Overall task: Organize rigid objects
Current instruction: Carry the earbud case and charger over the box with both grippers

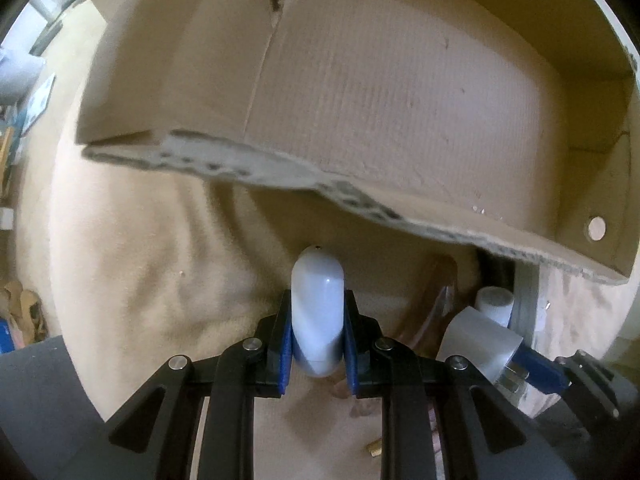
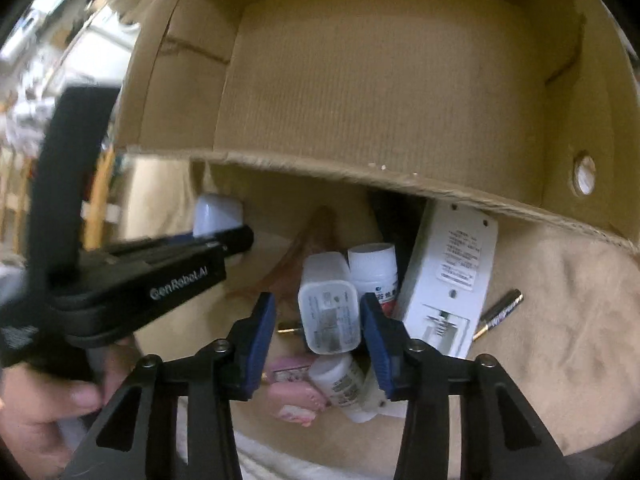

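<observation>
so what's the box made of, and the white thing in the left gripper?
Box: corrugated cardboard, matte brown; fine fluting lines and a ragged, fibrous cut edge show. White capsule-shaped object, clamped in the left gripper: probably hard plastic, smooth and glossy, with a small specular highlight on it.

The left gripper [image 1: 318, 340] has its blue-padded fingers [image 1: 285, 354] pressed flat against both sides of a white rounded object, gripping it. In the right wrist view this gripper's black body reaches in from the left, a bare hand [image 2: 36, 412] wrapped around its handle (skin blurred). The right gripper [image 2: 319, 334] stands with jaws parted.
</observation>
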Action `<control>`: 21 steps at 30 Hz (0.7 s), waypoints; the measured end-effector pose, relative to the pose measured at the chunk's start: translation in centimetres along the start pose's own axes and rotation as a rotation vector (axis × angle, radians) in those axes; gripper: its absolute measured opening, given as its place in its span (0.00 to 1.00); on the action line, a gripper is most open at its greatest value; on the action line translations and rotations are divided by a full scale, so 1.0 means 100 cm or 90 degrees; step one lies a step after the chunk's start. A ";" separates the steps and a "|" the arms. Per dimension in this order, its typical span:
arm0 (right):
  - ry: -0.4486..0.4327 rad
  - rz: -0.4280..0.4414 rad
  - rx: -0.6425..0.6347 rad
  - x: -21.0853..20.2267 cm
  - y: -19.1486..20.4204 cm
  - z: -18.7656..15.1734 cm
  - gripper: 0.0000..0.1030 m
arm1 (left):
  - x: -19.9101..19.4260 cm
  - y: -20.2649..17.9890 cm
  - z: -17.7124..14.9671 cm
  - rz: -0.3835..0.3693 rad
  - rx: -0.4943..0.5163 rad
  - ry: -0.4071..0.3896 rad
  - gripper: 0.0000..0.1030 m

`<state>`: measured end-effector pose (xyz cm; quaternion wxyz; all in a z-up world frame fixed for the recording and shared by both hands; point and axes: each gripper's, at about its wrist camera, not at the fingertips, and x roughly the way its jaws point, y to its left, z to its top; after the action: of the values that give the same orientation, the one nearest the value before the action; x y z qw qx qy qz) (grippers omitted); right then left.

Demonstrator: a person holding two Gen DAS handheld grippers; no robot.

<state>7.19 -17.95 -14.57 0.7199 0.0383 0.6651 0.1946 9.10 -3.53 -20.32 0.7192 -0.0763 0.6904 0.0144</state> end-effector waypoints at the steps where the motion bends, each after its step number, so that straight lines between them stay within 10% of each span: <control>1: -0.003 -0.007 -0.004 0.000 0.001 -0.001 0.29 | -0.002 -0.001 0.001 0.006 0.004 -0.003 0.18; 21: -0.148 0.014 0.050 -0.085 -0.029 -0.043 0.27 | -0.067 0.008 -0.029 0.038 -0.034 -0.076 0.18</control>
<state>3.32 -24.33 -7.92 0.7880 0.0957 0.5838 0.1704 5.76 -2.52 -13.82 0.7563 -0.0736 0.6474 0.0590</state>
